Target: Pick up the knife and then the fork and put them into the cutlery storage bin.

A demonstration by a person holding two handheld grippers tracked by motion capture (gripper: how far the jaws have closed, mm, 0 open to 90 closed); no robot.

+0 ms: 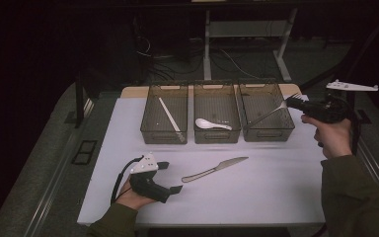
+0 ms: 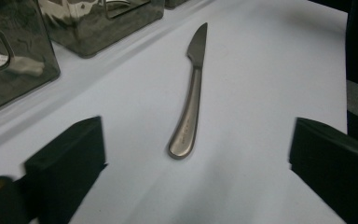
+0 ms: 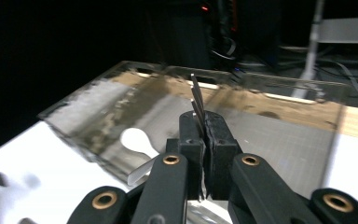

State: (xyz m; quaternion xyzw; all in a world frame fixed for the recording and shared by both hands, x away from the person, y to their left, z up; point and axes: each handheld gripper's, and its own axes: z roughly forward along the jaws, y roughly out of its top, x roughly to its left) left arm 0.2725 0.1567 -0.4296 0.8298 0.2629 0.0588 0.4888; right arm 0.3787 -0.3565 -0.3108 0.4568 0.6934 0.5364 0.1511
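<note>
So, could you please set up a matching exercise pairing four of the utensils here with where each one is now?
Things:
1. knife
2. white spoon
3. fork
4. chopstick

Places:
A. in the left bin
B. clamped in the right gripper, over the right bin
C. flat on the table, ahead of the open left gripper
D. in the middle bin

Pairs: 1-C, 2-D, 3-B, 4-A

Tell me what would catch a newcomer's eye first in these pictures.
First, the metal fork clamped in the right gripper, held over the rightmost of three clear smoky plastic bins at the far side of the white table. Next, the silver table knife lying alone on the table, just ahead of the open left gripper. Then the white ceramic spoon in the middle bin.
</note>
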